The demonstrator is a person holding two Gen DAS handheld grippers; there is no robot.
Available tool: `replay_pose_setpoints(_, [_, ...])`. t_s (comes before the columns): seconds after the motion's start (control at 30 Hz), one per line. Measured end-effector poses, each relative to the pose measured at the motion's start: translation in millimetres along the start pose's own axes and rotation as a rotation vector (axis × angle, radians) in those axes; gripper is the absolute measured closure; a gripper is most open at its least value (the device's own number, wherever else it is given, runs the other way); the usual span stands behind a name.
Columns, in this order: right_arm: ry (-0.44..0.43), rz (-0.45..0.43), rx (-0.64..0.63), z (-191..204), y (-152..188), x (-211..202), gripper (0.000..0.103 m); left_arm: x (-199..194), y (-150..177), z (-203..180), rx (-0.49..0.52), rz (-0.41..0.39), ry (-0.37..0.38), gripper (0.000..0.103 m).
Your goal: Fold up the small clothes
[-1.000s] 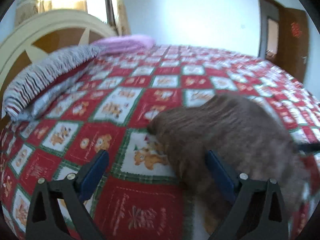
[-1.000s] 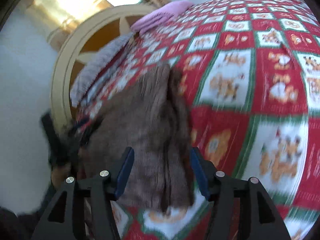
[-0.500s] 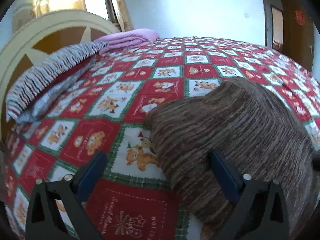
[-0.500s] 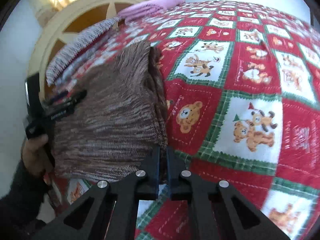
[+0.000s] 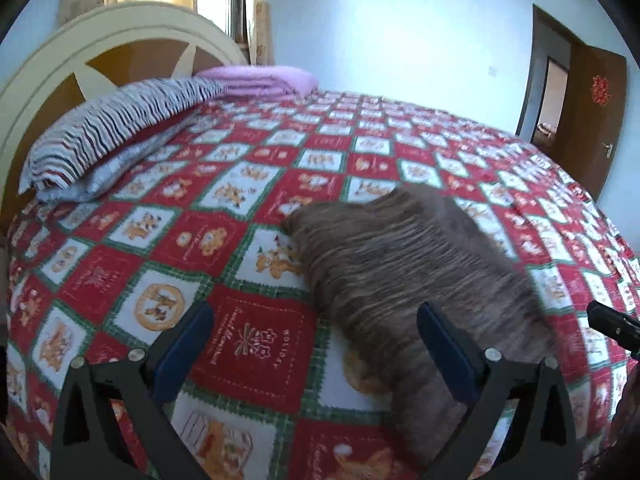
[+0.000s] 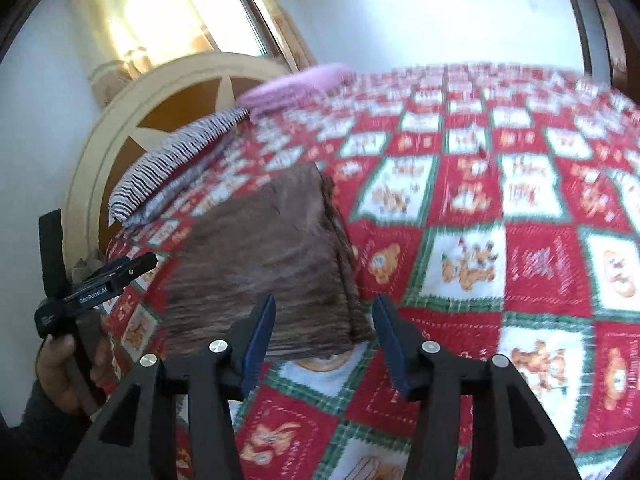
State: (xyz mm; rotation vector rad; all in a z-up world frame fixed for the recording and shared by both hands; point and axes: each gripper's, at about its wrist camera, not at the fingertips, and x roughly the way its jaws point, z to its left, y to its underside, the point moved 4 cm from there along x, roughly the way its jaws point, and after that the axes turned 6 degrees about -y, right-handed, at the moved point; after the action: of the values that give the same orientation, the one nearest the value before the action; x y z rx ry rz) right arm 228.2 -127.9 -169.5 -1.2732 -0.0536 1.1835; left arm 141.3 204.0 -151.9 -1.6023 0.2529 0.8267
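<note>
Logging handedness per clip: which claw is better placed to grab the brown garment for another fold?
Right, probably. The right claw is open with the garment's near corner between its fingers. The left claw is also open, but mostly over bare bedspread, the garment beside one finger.

Bed w/ red-green-white teddy-bear quilt [image 5: 248, 344] over the whole top. Striped pillow [image 5: 116, 128] at the head end, pink folded blanket [image 5: 260, 82] just beyond it. Cream & brown arched headboard [image 5: 80, 60] behind; curtained window [image 6: 160, 12] above. Brown door [image 5: 592, 116] open at far right.
</note>
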Motion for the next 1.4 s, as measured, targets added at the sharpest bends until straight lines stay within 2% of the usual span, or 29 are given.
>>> replay_pose_setpoints(0.13, [0.026, -0.091, -0.085, 25.7, -1.0, -32.2, 0.051, -24.8, -8.8, -8.5, 0.002, -0.051, 0.025, 0.0])
replay_pose_setpoints(0.27, [0.041, -0.123, -0.136, 41.4, -3.8, -43.3, 0.05, -40.0, -10.5, -17.1, 0.021, -0.081, 0.037, 0.0])
replay_pose_setpoints(0.63, [0.041, -0.143, -0.114, 45.1, -2.9, -47.2, 0.05, -56.1, -11.2, -26.3, 0.045, -0.112, 0.042, 0.0])
replay_pose_setpoints(1.4, [0.067, -0.144, -0.178, 61.6, 5.9, -43.5, 0.05, -60.2, -11.4, -26.8, 0.053, -0.123, 0.035, 0.0])
